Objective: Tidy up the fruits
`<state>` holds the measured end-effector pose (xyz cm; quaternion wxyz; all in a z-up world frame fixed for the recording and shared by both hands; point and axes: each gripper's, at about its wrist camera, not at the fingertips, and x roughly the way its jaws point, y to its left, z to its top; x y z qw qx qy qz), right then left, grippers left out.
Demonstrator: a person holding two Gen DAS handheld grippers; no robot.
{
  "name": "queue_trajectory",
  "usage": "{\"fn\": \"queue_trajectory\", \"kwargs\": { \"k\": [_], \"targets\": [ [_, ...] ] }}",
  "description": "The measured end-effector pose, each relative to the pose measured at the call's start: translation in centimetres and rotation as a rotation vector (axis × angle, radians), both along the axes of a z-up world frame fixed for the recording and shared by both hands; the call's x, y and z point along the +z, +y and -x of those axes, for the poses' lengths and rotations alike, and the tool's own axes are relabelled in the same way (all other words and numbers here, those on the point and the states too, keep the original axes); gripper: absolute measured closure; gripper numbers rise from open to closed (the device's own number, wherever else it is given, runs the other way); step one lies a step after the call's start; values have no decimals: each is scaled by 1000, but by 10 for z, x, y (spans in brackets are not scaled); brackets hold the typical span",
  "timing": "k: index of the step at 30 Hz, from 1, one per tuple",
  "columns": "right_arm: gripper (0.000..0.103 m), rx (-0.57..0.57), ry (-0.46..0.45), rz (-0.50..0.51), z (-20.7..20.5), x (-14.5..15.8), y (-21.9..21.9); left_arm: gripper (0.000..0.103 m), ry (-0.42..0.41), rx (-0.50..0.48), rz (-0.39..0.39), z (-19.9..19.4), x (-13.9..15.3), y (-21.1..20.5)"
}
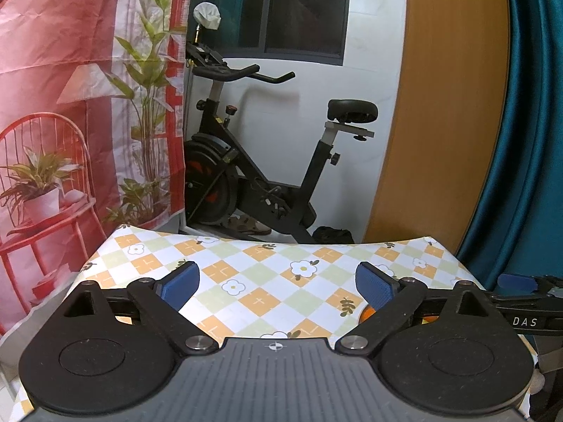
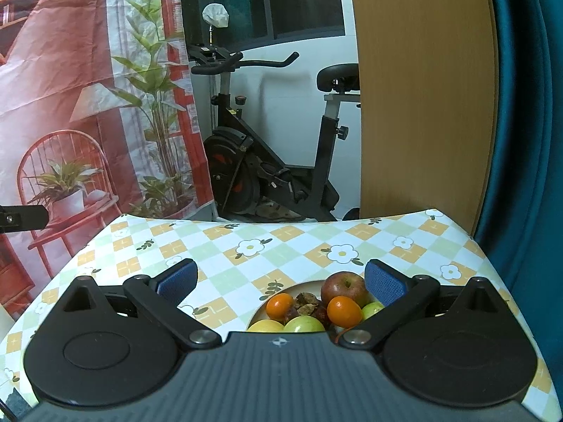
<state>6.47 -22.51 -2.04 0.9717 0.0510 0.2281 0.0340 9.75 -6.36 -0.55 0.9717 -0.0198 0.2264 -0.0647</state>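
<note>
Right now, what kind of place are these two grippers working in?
Most likely a room in a home used as a recording corner. A black exercise bike stands behind the table with the floral checked tablecloth, a printed backdrop of a red chair and plants hangs left, and a plate of mixed fruit sits there.

Dim even indoor light, dark window (image 1: 302,10), faint bike (image 1: 267,161) shadow on wall, strong fisheye bending at edges, slight softness

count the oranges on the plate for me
2 in the right wrist view: one orange at the plate's left side, another orange in front of the red apple. The claw body may hide more.
</note>
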Motion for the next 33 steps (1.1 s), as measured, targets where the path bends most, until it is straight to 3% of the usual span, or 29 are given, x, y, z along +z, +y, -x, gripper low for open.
{"fn": "queue_trajectory", "kwargs": {
  "k": [33],
  "targets": [
    [0,10,-6,-2,0,3,3,6,26,-7,23,1,1,4]
  ]
}}
